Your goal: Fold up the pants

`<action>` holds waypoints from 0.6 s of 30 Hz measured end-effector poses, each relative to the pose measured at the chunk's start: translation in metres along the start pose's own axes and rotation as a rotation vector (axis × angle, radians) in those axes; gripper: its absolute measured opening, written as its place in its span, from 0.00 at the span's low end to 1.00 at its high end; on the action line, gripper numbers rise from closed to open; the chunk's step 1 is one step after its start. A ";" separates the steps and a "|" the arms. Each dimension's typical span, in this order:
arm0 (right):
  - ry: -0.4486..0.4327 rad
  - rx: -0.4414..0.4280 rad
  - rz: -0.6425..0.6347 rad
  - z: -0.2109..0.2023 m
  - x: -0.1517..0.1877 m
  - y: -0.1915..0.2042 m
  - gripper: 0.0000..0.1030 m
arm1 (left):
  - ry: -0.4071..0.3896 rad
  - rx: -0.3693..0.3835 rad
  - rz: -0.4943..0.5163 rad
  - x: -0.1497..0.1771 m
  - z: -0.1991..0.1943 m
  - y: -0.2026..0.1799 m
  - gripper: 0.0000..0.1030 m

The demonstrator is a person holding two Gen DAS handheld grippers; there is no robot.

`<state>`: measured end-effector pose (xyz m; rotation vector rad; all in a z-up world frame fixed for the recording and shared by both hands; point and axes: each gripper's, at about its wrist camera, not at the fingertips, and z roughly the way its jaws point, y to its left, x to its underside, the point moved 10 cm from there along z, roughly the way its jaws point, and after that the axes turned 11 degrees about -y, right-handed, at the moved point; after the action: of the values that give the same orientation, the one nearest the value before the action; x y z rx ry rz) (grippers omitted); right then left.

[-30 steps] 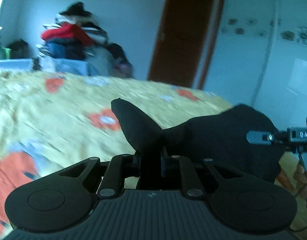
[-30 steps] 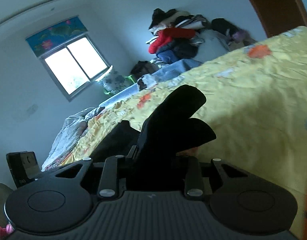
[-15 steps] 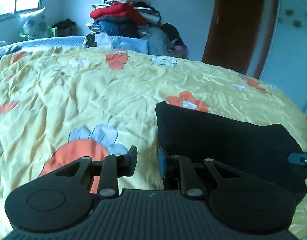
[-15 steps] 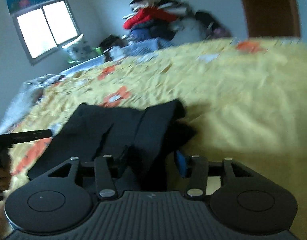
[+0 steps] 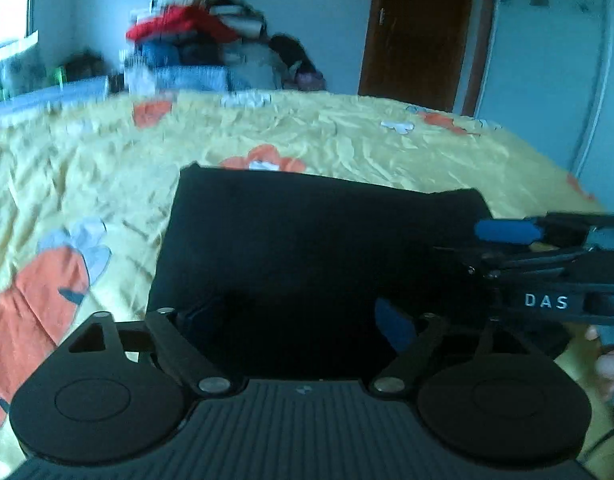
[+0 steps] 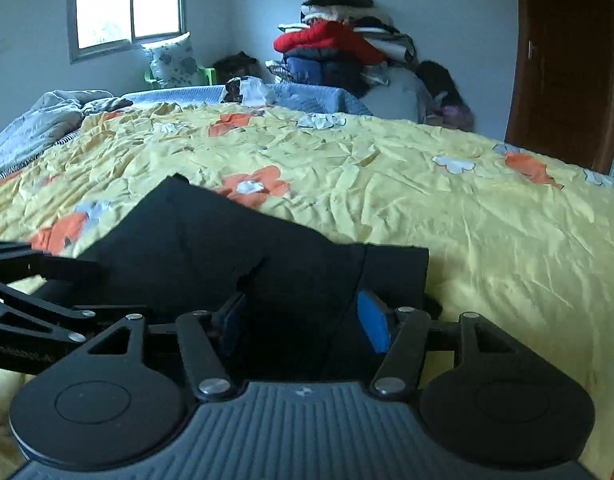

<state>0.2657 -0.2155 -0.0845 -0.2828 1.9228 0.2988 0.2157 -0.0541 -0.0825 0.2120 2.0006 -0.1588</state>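
Note:
Black pants (image 5: 307, 232) lie folded into a flat rectangle on the yellow flowered bedspread (image 5: 347, 140). My left gripper (image 5: 295, 320) hovers over their near edge. Its jaws are opening wide, and the pads do not press the cloth. From the right comes the right gripper, one blue pad (image 5: 507, 230) above the pants' right end. In the right wrist view the pants (image 6: 227, 248) spread to the left. My right gripper (image 6: 303, 320) straddles their near corner; its jaws are opening, with cloth lying loose between the pads. The left gripper's finger (image 6: 67, 266) reaches in from the left.
A tall pile of clothes (image 6: 339, 52) stands against the far wall beyond the bed. A brown door (image 6: 563, 60) is at the right and a window (image 6: 127, 0) at the left. A grey blanket (image 6: 39, 120) lies at the bed's far left. Fingers of a hand (image 5: 611, 364) show.
A second ago both grippers held the black cloth up in the air. Both have come down to the bed, the pants now lie flat, and both pairs of jaws have opened off the cloth.

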 end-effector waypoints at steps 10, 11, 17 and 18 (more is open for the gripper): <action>-0.055 0.043 -0.015 -0.006 0.007 0.008 0.67 | -0.045 -0.050 0.013 0.004 0.002 0.005 1.00; -0.056 0.044 -0.017 -0.006 0.006 0.009 0.67 | -0.047 -0.051 0.012 0.004 0.001 0.005 1.00; -0.067 0.091 -0.030 -0.001 0.002 0.012 0.71 | -0.053 -0.064 0.000 0.006 -0.002 0.007 1.00; -0.066 0.102 -0.032 -0.001 0.002 0.012 0.73 | -0.052 -0.066 -0.003 0.006 -0.002 0.008 1.00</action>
<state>0.2598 -0.2047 -0.0855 -0.2329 1.8603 0.1865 0.2135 -0.0454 -0.0874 0.1615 1.9509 -0.0986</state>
